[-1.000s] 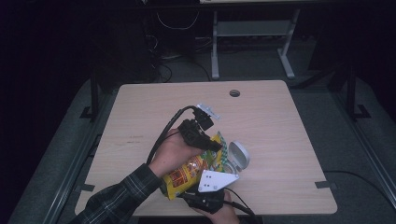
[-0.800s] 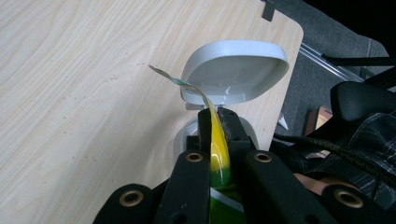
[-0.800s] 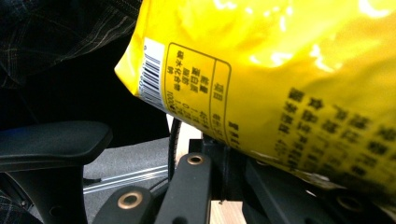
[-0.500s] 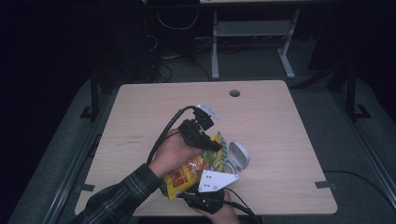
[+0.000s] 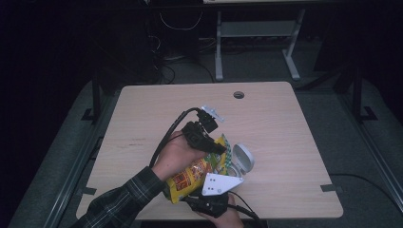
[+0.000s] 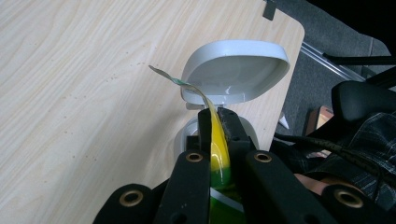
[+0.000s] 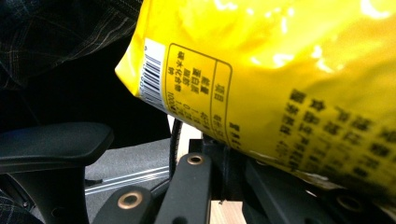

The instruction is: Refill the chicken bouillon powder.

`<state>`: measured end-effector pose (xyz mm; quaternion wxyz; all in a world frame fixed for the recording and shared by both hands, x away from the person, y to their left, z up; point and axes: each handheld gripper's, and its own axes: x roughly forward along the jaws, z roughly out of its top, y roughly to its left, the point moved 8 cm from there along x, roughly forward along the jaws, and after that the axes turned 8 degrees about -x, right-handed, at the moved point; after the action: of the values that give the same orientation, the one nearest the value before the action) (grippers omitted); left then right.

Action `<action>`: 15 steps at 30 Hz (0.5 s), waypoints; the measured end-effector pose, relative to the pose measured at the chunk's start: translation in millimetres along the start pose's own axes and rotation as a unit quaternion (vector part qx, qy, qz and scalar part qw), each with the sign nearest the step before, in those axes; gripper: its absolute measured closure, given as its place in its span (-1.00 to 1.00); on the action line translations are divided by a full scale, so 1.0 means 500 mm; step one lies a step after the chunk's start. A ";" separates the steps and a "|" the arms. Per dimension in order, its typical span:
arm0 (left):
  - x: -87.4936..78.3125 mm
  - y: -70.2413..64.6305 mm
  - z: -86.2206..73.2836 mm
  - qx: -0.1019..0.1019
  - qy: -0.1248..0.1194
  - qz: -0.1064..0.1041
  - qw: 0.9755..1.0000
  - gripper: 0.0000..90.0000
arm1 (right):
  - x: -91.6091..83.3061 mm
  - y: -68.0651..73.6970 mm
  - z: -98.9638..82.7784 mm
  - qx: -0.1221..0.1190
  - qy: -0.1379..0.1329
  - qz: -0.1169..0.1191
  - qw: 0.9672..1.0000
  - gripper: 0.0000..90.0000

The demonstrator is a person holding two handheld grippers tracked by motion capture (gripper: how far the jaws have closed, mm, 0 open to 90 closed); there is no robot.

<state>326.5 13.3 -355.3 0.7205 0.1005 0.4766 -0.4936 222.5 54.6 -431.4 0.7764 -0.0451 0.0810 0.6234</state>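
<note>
A yellow snack bag [image 5: 189, 176] is held tilted over the table's near edge between my two grippers. My left gripper [image 5: 219, 149] is shut on the bag's upper edge. In the left gripper view the thin yellow-green seam [image 6: 215, 135] is pinched flat between the jaws. My right gripper [image 5: 205, 195], under its grey plate, holds the bag's lower end. In the right gripper view the bag's printed back [image 7: 280, 74] looms above the jaws, which close on its bottom seam. A white container [image 5: 241, 159] with its hinged lid [image 6: 233, 70] raised sits on the table just beyond the bag.
The wooden table [image 5: 285, 123] has a round cable hole [image 5: 238, 94] at its far side. A black chair armrest [image 7: 51, 140] is below the near edge. A metal stand [image 5: 256, 33] is on the floor beyond the table.
</note>
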 end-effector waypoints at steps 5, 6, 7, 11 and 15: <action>0.000 0.000 0.000 0.000 0.001 -0.001 1.000 1.00 | 0.000 0.001 0.001 0.001 0.000 0.000 1.000 1.00; 0.000 0.000 0.000 0.000 0.002 -0.001 1.000 1.00 | 0.000 0.001 0.001 0.001 0.000 0.000 1.000 1.00; 0.000 0.000 0.000 0.001 0.002 0.000 1.000 1.00 | 0.000 0.001 0.001 0.001 0.000 0.000 1.000 1.00; 0.001 0.001 0.001 -0.002 0.001 -0.001 1.000 1.00 | 0.000 0.001 0.001 0.000 0.000 0.000 1.000 1.00; 0.001 0.000 0.001 -0.002 0.002 0.002 1.000 1.00 | 0.000 0.000 0.002 -0.001 -0.002 0.000 1.000 1.00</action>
<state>326.9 12.9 -355.4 0.7208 0.1007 0.4787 -0.4911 222.4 54.6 -430.6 0.7766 -0.0447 0.0789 0.6235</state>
